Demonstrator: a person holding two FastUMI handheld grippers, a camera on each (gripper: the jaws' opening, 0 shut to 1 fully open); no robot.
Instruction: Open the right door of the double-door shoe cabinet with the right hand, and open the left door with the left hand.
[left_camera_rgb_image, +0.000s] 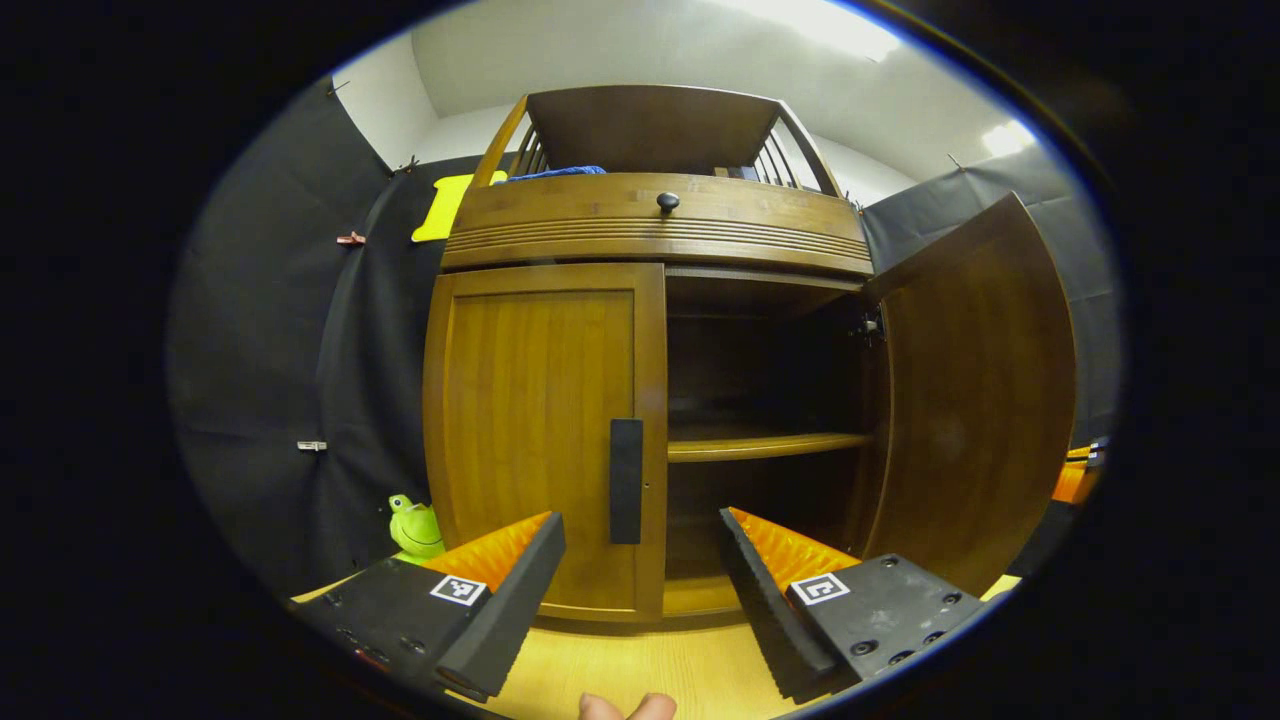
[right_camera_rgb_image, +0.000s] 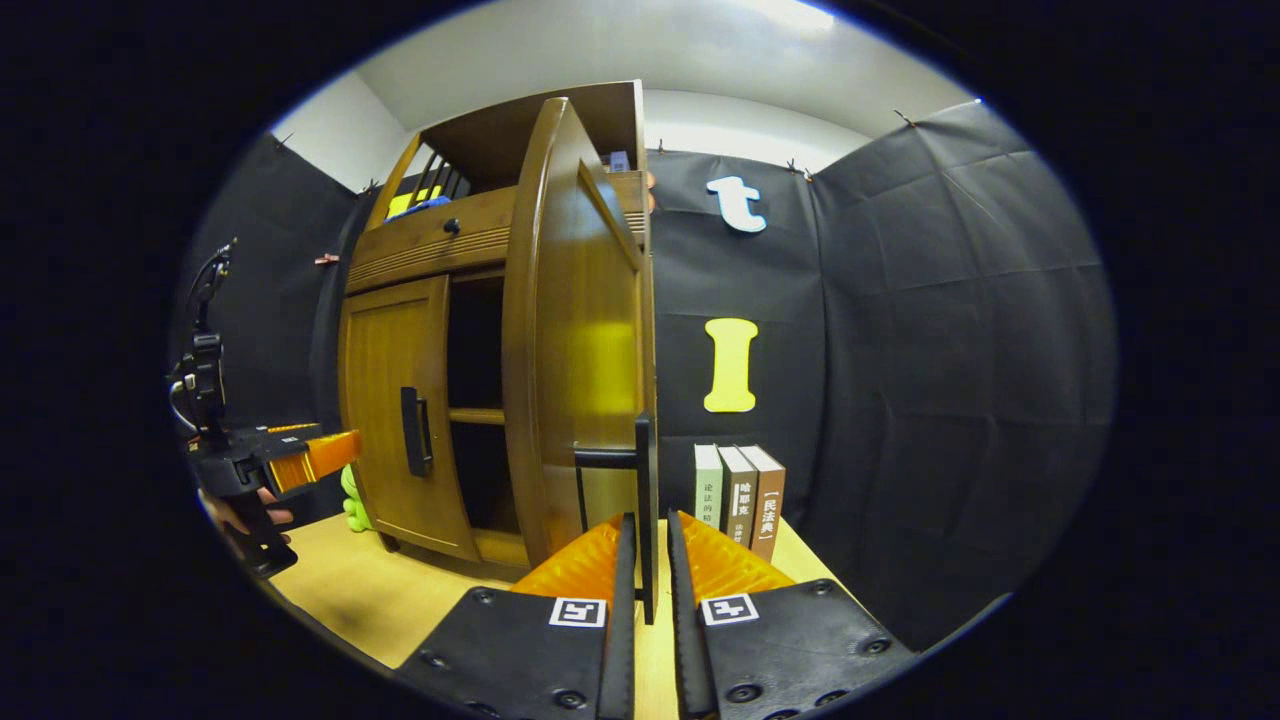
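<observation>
The wooden shoe cabinet stands in front of me. Its left door is closed, with a dark vertical handle at its inner edge. My left gripper is open just short of that handle, one finger on each side of it and touching nothing. The right door is swung wide open. In the right gripper view this right door stands edge-on, and my right gripper is shut on its dark handle. Far left there, a hand holds the left gripper before the left door.
A shelf crosses the dark open half of the cabinet. A drawer knob sits above the doors. A green frog toy stands left of the cabinet on the wooden tabletop. Three books stand upright to the right.
</observation>
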